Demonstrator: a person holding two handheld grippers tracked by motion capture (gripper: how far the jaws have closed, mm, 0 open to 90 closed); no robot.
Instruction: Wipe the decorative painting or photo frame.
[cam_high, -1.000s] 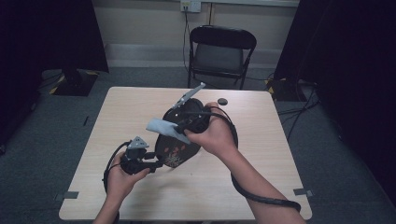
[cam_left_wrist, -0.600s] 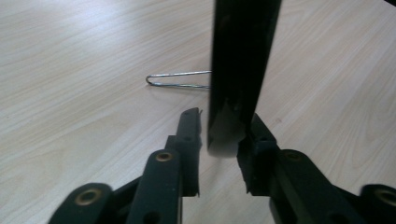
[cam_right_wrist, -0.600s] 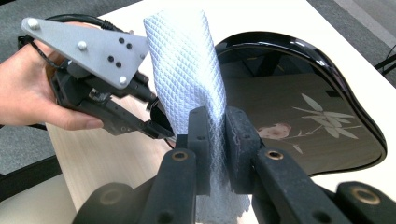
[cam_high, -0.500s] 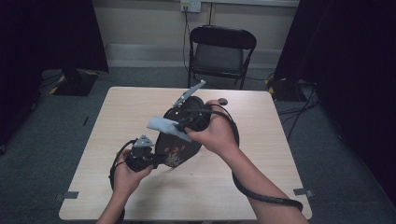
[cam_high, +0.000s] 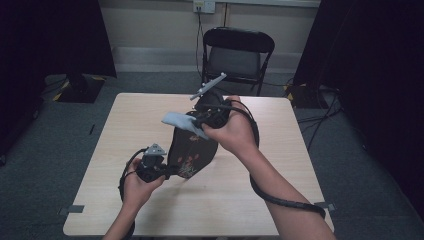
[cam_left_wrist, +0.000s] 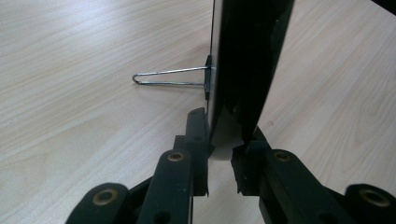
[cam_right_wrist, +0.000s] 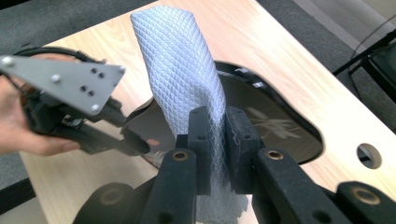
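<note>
Grippers first, high view: I am seeing the left gripper (cam_high: 167, 171) at lower left of centre, its jaws having just been closing, now clamping the lower edge of a dark oval plate (cam_high: 192, 150) with a red floral print. That plate is standing tilted on edge on the wooden table (cam_high: 125, 125), mid-frame. The right gripper (cam_high: 197, 124) is sitting just above it, centre frame, pinching a pale blue cloth (cam_high: 180, 122) that is lying against the plate's upper rim.

Left gripper view: I am looking along the two black jaws at the bottom; they are pressing on both faces of the plate's (cam_left_wrist: 247, 60) thin edge, which is running up the middle of the frame. A wire stand (cam_left_wrist: 170, 78) is jutting out left of the plate, over the table (cam_left_wrist: 70, 70).

Right gripper view: the jaws are standing narrow, gripping the quilted cloth (cam_right_wrist: 182, 74), which is rising to top centre. The plate (cam_right_wrist: 280, 121) is lying behind it at right, and the left gripper (cam_right_wrist: 135, 145) is holding the plate's rim at left.
</note>
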